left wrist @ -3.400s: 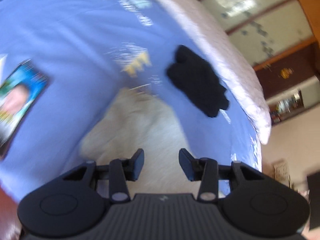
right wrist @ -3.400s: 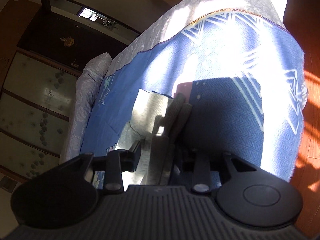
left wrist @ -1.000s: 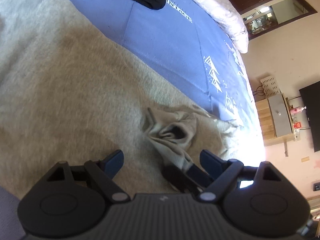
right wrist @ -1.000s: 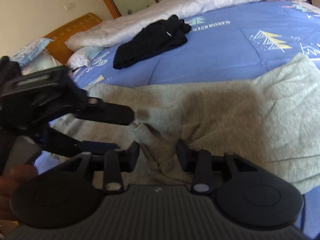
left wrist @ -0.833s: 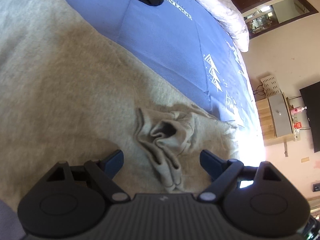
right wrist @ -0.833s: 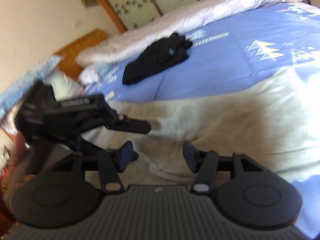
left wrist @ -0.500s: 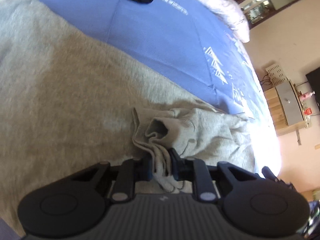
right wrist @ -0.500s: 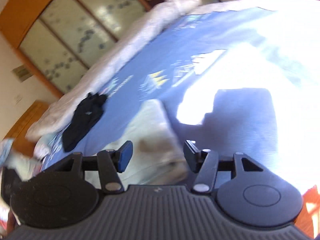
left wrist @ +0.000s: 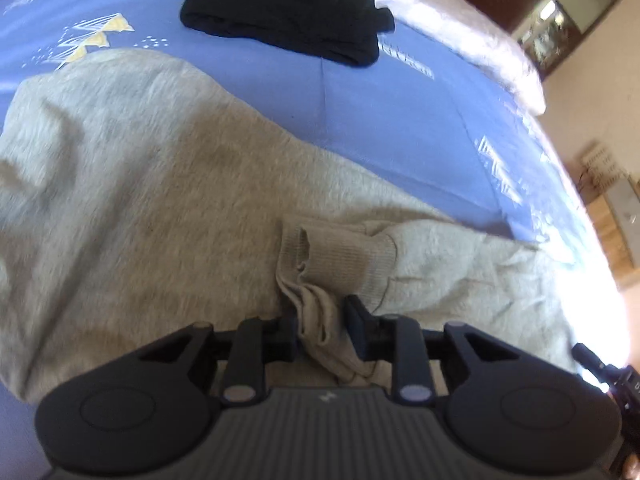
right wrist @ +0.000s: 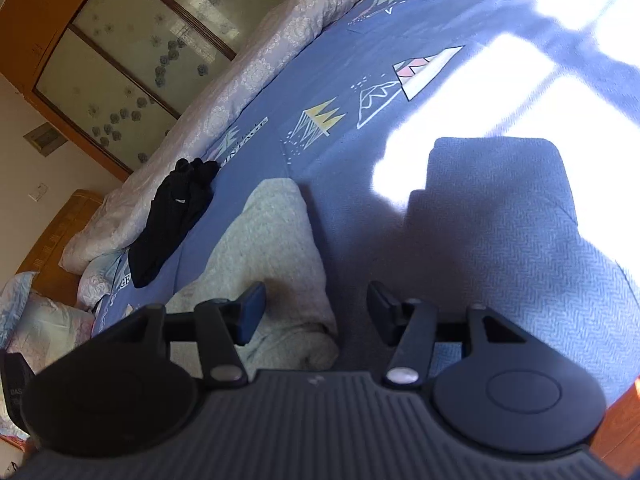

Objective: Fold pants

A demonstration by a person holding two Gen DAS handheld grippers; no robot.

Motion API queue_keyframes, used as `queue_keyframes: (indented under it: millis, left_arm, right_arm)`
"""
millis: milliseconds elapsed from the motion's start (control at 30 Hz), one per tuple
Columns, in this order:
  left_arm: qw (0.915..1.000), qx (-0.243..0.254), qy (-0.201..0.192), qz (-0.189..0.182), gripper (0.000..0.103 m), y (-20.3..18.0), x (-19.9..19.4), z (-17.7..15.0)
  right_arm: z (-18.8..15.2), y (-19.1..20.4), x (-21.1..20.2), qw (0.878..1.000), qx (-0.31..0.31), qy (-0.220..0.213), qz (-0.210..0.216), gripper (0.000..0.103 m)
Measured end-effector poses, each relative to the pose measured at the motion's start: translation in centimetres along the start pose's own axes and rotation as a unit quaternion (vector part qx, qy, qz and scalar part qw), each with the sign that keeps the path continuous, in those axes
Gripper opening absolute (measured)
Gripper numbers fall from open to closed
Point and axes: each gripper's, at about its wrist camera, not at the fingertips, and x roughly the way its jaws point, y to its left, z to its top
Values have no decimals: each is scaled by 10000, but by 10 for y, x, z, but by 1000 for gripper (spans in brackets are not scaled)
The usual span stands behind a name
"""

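Grey sweatpants lie spread across the blue patterned bedspread of a bed, their fleecy fabric filling most of the left wrist view. The left tongs are clenched on the bunched ribbed cuff of one leg, which rises in a crumpled fold between the two fingers and trails back toward the camera. Beyond the pants, a folded black garment rests on the bedspread near a pale quilted duvet that runs along the bed's far edge.

In the right wrist view, the right tongs are released, fingers spread wide with nothing between them; they hang over the end of the sweatpants, whose edge lies below the left finger, while the right finger is over bare bedspread. Strong sunlight washes out part of the bedspread, and the tool's shadow falls across it. The black garment lies well apart, beside the duvet. A wooden wardrobe with frosted floral panels stands behind the bed.
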Motion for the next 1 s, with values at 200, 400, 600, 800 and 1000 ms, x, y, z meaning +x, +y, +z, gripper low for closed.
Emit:
queue_keyframes:
  millis: [200, 400, 600, 800, 1000]
  left_arm:
    - [9997, 180, -8, 160, 30, -5, 1, -1]
    - [9992, 295, 14, 285, 39, -7, -4, 0]
    - [9983, -222, -527, 62, 45, 24, -56, 1]
    - [9920, -550, -586, -976, 43, 23, -66, 6]
    - [9969, -443, 154, -629, 25, 10, 9, 4]
  right_arm:
    - [2, -3, 28, 9986, -250, 374, -266, 33]
    - [-3, -3, 31, 9972, -422, 403, -457, 26]
    - [-1, -4, 7, 9997, -59, 219, -69, 42]
    - [-9, -6, 19, 9987, 201, 459, -34, 51]
    - [-7, 9, 15, 9988, 112, 485, -22, 16]
